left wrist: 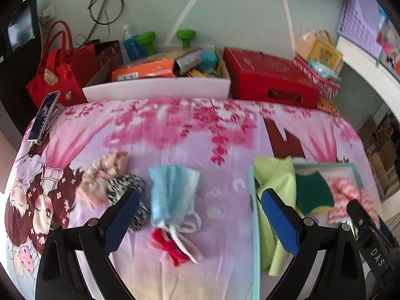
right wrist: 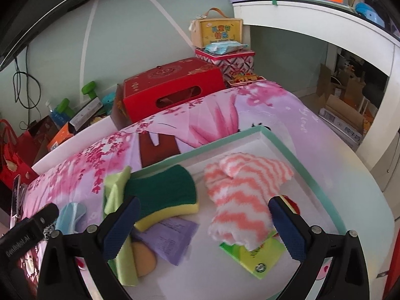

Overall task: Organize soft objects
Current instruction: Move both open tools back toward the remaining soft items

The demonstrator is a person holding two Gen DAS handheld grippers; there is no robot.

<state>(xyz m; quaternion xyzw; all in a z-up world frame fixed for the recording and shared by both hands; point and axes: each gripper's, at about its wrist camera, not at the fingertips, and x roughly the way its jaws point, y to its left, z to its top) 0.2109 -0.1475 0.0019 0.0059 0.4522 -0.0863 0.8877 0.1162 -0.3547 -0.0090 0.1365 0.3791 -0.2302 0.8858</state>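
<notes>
Left gripper is held spread wide, nothing gripped, above the pink floral bedsheet. Between its fingers a light blue drawstring pouch is seen lying on the sheet, with white cords and a red-pink yarn tie trailing toward the camera. Just beside the left finger a black-and-white patterned scrunchie is partly hidden, touching a pink scrunchie further left. The right finger is placed over a lime green cloth draped across the near wall of the mint-rimmed tray. A phone is seen far left at the bed edge

Right gripper is also spread wide and empty, held over the tray. Between its fingers a coral-and-white zigzag fuzzy sock is lying, over a green card. A green-and-yellow sponge is seen ahead of the left finger, resting on a purple packet; a tan makeup sponge is beside that finger. A red box is seen well beyond the bed
</notes>
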